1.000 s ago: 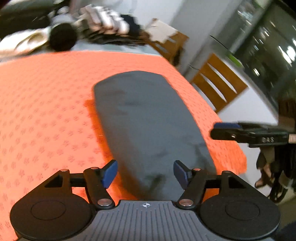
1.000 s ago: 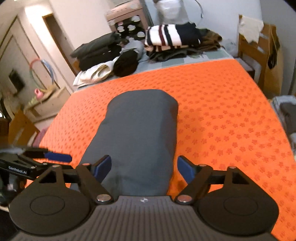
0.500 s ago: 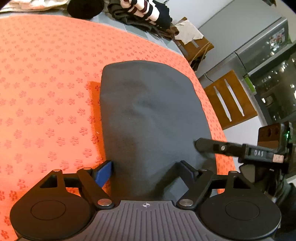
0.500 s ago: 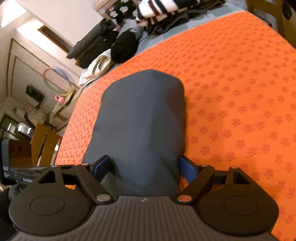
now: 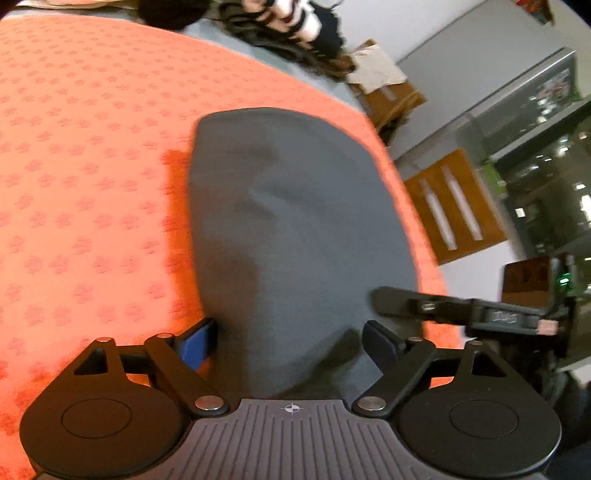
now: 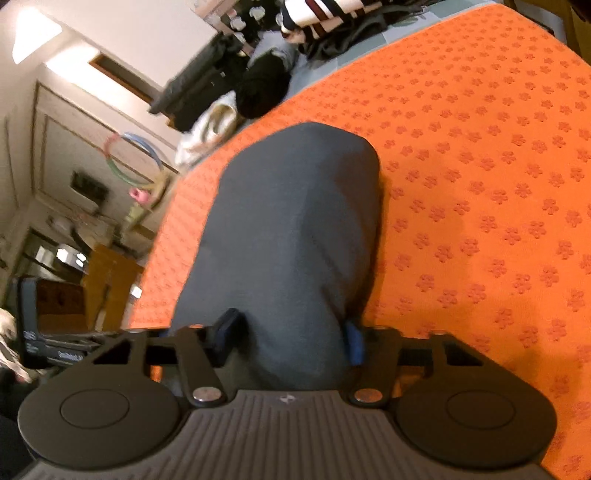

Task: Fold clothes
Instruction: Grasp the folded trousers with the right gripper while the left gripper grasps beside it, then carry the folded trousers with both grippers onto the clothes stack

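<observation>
From my left wrist view, the grey garment point(image 5: 295, 229) lies on the orange cloth point(image 5: 81, 177) that covers the counter, already folded into a long narrow strip running from near to far. Its near end sits between the fingers of my left tool point(image 5: 291, 341), which stand spread wide; the blue pad on the left is just beside the strip's edge and the right finger lies over the cloth, but I see no pinch. My right tool point(image 5: 461, 308) reaches in from the right at the strip's near right corner. Far off, a pile of clothes point(image 5: 291, 26) waits at the counter's far edge, past the orange cloth.

From my right wrist view, the same garment point(image 6: 295, 236) stretches away from me, smooth, with one soft crease down its middle. My right tool point(image 6: 290, 338) is closing on the near end: the fabric bulges up between the two pads, which touch its sides. My left tool point(image 6: 55, 350) shows at the far left, low.

I judge the lengthwise folds done on this piece. What is left is the cross fold, near end carried to far end, then setting it aside. The pile point(image 6: 332, 22) suggests more pieces after that.
</observation>
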{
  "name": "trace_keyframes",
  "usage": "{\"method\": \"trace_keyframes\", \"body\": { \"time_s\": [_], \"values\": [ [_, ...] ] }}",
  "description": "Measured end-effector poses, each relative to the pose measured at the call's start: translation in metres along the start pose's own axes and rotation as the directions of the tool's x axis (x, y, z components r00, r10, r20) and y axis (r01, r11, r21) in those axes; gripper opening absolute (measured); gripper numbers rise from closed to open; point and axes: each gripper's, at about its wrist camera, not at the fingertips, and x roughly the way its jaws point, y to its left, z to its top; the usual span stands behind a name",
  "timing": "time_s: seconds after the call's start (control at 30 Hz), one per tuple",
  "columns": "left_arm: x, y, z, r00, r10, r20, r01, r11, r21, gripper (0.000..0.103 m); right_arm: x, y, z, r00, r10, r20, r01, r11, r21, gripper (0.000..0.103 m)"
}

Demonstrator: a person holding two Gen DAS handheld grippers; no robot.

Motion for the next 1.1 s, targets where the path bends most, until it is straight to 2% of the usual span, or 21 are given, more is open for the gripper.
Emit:
{"method": "trace_keyframes", "body": {
  "time_s": [0.03, 0.1, 0.3, 0.53, 0.77, 0.9, 1.1],
  "values": [
    [0.001, -0.003, 0.002, 1.0, -0.018, 0.0, 0.018, 1.0, -0.001, 0.081, -0.002, -0.002, 0.001, 1.0, 0.026, 0.014, -0.026, 0.999, 0.026, 0.036],
    [0.003, -0.008, 0.005, 0.999, -0.043, 0.003, 0.043, 0.999, -0.003, 0.077, -0.007, -0.005, 0.004, 0.996, 0.079, 0.046, -0.082, 0.994, 0.075, 0.028],
    [-0.009, -0.026, 0.019, 0.996, -0.087, 0.036, 0.087, 0.996, 0.006, 0.073, -0.017, 0.004, 0.023, 0.989, 0.123, 0.077, -0.13, 0.986, 0.104, 0.027],
    [-0.027, -0.063, 0.054, 0.987, -0.104, 0.125, 0.096, 0.993, 0.07, 0.073, -0.039, 0.018, 0.07, 0.978, 0.178, 0.112, -0.188, 0.979, 0.085, 0.027],
    [-0.021, -0.108, 0.117, 0.977, -0.1, 0.19, 0.07, 0.985, 0.155, 0.073, -0.055, 0.02, 0.155, 0.967, 0.215, 0.14, -0.219, 0.975, 0.02, 0.027],
    [-0.013, -0.132, 0.164, 0.963, -0.098, 0.25, 0.05, 0.98, 0.194, 0.073, -0.049, 0.017, 0.218, 0.954, 0.252, 0.163, -0.255, 0.967, -0.003, 0.027],
    [0.01, -0.157, 0.243, 0.947, -0.059, 0.315, -0.006, 0.98, 0.199, 0.073, -0.029, 0.007, 0.321, 0.938, 0.3, 0.172, -0.298, 0.954, -0.041, 0.027]
  ]
}}
